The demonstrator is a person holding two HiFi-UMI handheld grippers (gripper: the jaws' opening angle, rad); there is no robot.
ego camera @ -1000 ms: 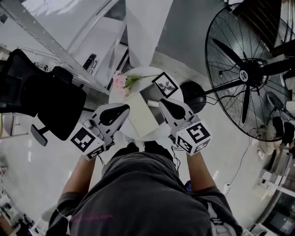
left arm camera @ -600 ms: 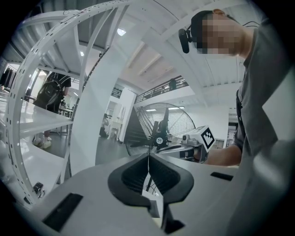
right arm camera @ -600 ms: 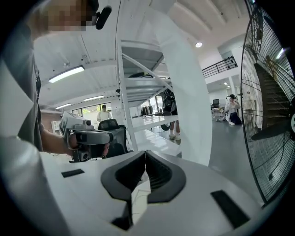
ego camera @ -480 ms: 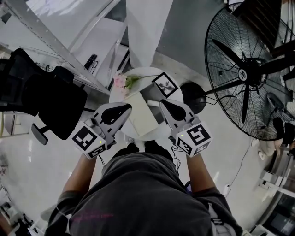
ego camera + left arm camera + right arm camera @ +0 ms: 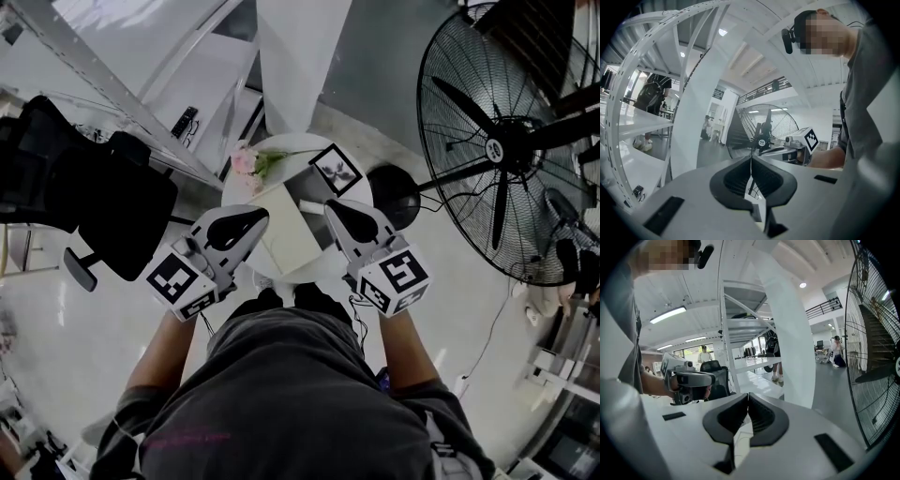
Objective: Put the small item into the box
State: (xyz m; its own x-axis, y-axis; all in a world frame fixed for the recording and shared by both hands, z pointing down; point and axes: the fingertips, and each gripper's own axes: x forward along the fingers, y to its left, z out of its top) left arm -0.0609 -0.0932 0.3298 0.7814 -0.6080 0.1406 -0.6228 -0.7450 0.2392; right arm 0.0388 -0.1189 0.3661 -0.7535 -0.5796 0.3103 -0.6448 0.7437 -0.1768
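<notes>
Both my grippers, left (image 5: 255, 219) and right (image 5: 334, 208), stay clenched and empty over the round table (image 5: 234, 195), barely shifted; I see the box (image 5: 286, 239) between them, the small item (image 5: 309, 207) just beside it.

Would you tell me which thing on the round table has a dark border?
The framed picture, on the far right side nearest the fan; the pink flowers and the cream box have no such border.
</notes>
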